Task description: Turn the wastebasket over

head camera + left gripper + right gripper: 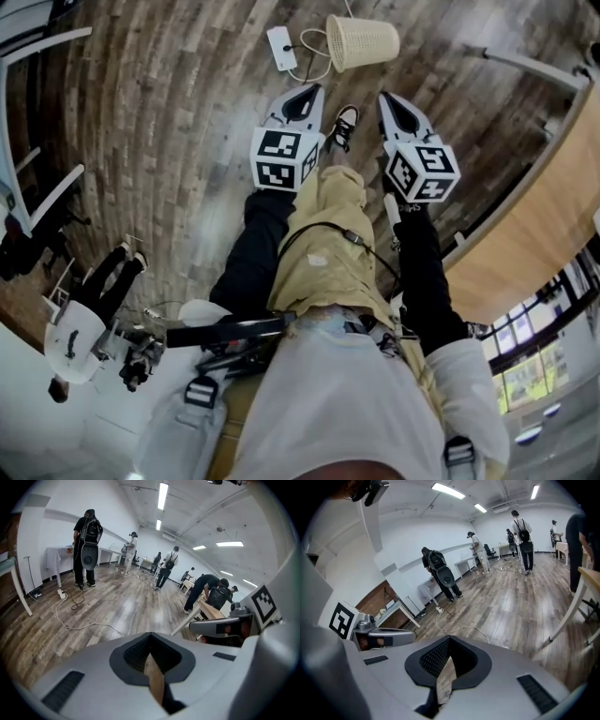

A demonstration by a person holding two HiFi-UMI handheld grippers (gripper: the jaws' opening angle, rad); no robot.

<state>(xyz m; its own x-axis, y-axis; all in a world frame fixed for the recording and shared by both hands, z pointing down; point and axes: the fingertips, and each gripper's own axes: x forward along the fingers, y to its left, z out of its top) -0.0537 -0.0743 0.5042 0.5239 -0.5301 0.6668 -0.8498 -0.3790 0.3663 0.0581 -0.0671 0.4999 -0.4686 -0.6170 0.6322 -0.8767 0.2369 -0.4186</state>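
Note:
The wastebasket (362, 41), cream-coloured with a latticed wall, lies on its side on the wooden floor at the top of the head view, its mouth facing left. Neither gripper view shows it. My left gripper (308, 93) and right gripper (391, 101) hang side by side below it, both pointing toward it and well short of it. The left gripper (150, 637) has its jaws pressed together with nothing between them. So does the right gripper (448, 641). Each gripper view looks out over the floor of the room.
A white power strip (281, 47) with a cable lies just left of the basket. The person's shoe (344, 125) shows between the grippers. A curved wooden table (553, 225) runs along the right. Another person (103, 291) stands at lower left; several people (86, 545) stand across the room.

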